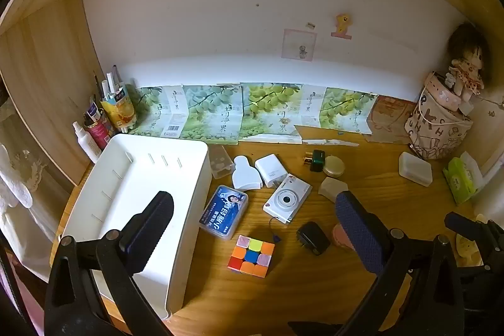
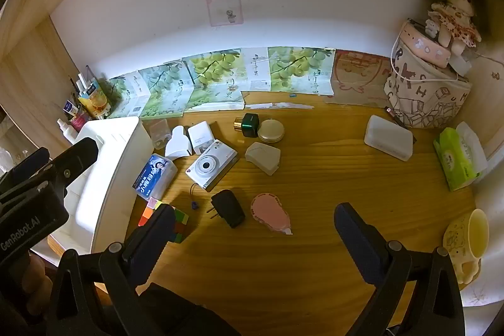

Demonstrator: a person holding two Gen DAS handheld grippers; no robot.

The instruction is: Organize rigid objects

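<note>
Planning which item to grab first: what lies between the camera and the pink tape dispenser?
The black plug lies between the camera and the pink dispenser, apart from both. The right wrist view shows it best.

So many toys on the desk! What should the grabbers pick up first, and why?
Probably the puzzle cube. Both the left gripper and the right gripper are open and hold nothing, the cube lies close to the left gripper, and the white tray beside it has nothing in it.
</note>
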